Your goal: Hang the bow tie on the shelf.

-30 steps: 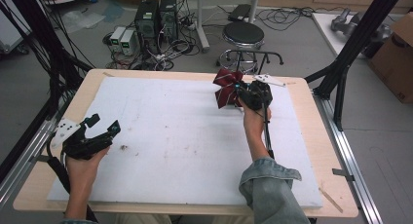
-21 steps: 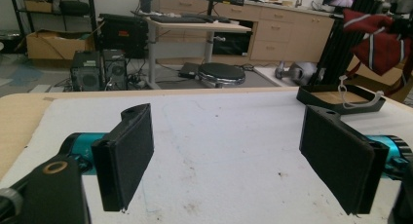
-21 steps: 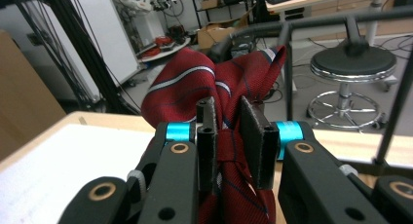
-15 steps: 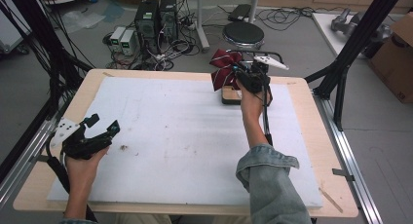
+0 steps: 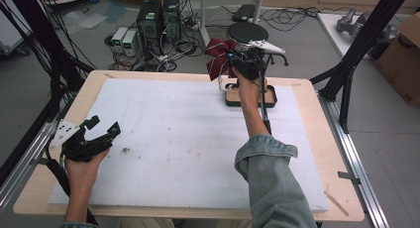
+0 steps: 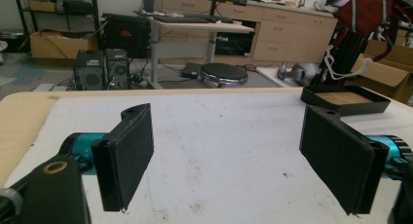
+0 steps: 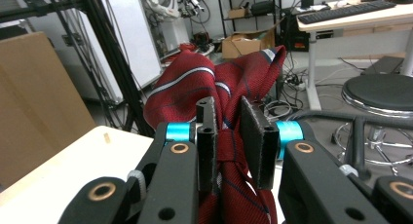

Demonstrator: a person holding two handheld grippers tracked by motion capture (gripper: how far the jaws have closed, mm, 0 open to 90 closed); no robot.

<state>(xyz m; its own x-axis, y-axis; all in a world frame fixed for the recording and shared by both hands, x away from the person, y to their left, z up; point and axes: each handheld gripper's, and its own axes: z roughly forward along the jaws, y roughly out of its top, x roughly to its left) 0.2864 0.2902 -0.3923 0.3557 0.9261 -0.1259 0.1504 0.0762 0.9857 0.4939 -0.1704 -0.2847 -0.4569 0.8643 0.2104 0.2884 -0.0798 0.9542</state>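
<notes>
A dark red striped necktie (image 5: 218, 59) (image 7: 214, 102), bunched up, hangs in the air above the table's far edge, and my right gripper (image 5: 236, 64) (image 7: 229, 136) is shut on it. Below it sits a shallow black tray (image 5: 270, 100) (image 6: 375, 104) with a brown floor; a white loop (image 6: 333, 63) dangles from the tie over that tray. My left gripper (image 5: 101, 131) (image 6: 238, 165) rests near the table's left front, jaws wide apart, with nothing between them.
A white foam mat (image 5: 173, 139) covers most of the wooden table (image 5: 307, 89). Beyond the far edge stand a round black stool (image 5: 250, 33), computer towers (image 5: 158, 20) and tangled cables. Black frame posts (image 5: 361, 44) rise on both sides.
My right gripper has carried the tie away from me and upward, from over the mat's far right to above the tray at the table's far edge. The left gripper has stayed put.
</notes>
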